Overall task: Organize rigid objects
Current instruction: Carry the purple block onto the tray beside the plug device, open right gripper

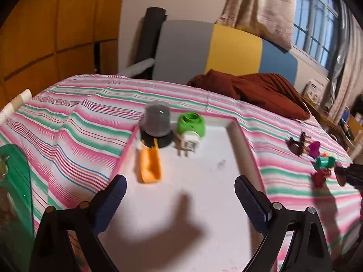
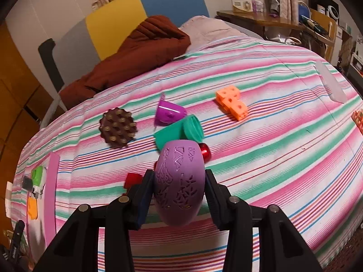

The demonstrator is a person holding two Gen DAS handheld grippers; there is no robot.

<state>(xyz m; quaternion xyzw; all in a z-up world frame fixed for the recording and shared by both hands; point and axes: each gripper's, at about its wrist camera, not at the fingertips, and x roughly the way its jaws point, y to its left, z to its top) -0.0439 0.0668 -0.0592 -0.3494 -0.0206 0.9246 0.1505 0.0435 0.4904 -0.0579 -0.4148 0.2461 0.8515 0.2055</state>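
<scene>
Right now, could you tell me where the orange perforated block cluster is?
Right wrist view, upper right: the orange perforated block cluster lies on the striped bedspread, right of the purple plastic cup.

no legible text anywhere. white box (image 2: pixel 241 0) on the shelf (image 2: pixel 261 17) carries a dark label band and print, too small and blurred to read. nothing readable in the left wrist view.

The left hand-held gripper (image 1: pixel 180 195) hangs with its jaws spread wide and nothing between them. The right hand-held gripper (image 2: pixel 179 185) has its fingers pressed against something, gripping it.
</scene>
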